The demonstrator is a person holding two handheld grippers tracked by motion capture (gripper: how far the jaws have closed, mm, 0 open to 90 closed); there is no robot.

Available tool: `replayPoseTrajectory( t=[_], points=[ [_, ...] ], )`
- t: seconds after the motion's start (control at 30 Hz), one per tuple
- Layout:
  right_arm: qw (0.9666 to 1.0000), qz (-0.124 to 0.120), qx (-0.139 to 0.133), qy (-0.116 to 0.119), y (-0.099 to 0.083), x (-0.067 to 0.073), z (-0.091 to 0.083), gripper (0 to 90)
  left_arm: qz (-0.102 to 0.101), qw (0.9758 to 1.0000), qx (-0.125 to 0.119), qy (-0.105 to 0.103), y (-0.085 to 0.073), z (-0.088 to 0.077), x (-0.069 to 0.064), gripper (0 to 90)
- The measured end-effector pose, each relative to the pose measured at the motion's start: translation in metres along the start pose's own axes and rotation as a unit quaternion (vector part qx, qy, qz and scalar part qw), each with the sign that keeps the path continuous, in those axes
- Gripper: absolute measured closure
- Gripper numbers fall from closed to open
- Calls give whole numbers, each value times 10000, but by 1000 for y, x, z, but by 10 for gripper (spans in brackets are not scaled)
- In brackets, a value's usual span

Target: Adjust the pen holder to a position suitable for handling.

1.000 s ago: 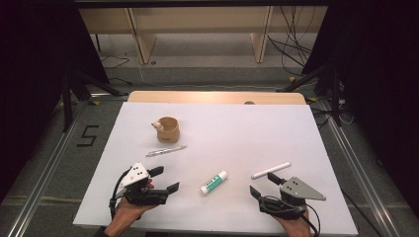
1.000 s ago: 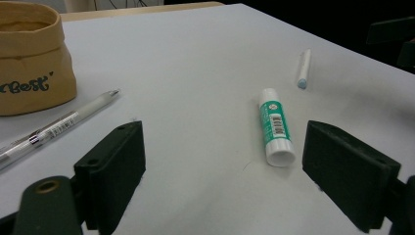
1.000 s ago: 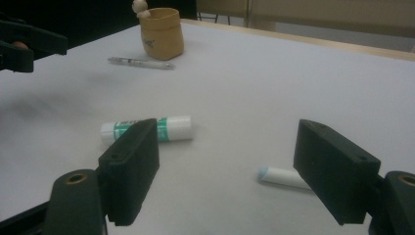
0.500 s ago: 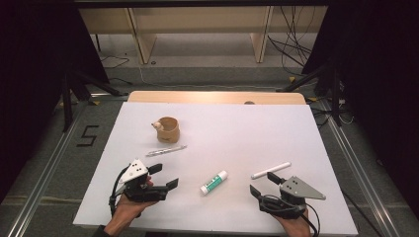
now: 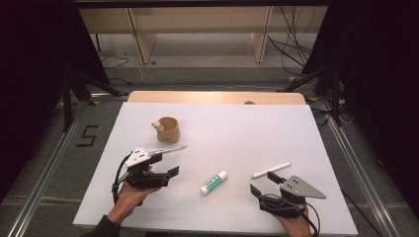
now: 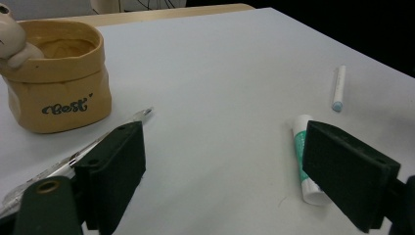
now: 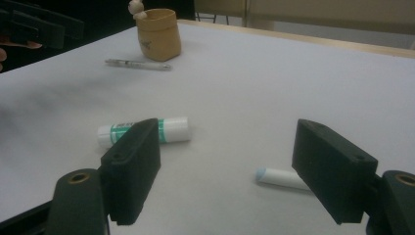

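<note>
A tan bag-shaped cup (image 5: 167,129) marked "Best" (image 6: 61,83) (image 7: 157,34) stands at the table's left, with a small figure on its rim. A clear pen (image 5: 170,149) (image 6: 139,115) (image 7: 138,64) lies just in front of it. My left gripper (image 5: 165,165) (image 6: 220,176) is open beside the pen, with one jaw close to the pen's near end. A green-and-white glue stick (image 5: 214,182) (image 6: 298,142) (image 7: 171,129) lies mid-table. A white stick with a blue tip (image 5: 271,170) (image 6: 338,88) (image 7: 276,177) lies near my right gripper (image 5: 264,183) (image 7: 225,171), which is open and holds nothing.
The white tabletop (image 5: 237,133) has a wooden strip along its far edge. Shelving legs and cables stand on the floor beyond it. Dark curtains flank both sides. A "5" is marked on the floor at the left.
My left gripper has moved forward, away from the near edge, and now sits next to the pen. The right gripper and all the objects have stayed put.
</note>
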State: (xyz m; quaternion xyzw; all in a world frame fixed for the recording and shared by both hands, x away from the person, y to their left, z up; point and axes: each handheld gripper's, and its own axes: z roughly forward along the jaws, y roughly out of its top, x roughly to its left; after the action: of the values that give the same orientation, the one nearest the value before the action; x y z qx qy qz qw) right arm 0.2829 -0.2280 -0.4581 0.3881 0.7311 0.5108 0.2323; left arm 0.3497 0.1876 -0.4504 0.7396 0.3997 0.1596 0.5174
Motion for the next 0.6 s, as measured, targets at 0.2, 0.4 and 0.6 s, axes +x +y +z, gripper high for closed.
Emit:
replayPoseTrajectory(
  t=[0.2,0.4,0.6],
  points=[
    [10000,-1,0,20,0,0,1,269,-72,9999,-67,83,10,8,7,158],
    [10000,4,5,23,0,0,0,269,-210,9992,55,335,21,16,20,162],
    [10000,30,24,29,0,-1,0,270,-332,9979,17,551,29,16,34,204]
  ],
)
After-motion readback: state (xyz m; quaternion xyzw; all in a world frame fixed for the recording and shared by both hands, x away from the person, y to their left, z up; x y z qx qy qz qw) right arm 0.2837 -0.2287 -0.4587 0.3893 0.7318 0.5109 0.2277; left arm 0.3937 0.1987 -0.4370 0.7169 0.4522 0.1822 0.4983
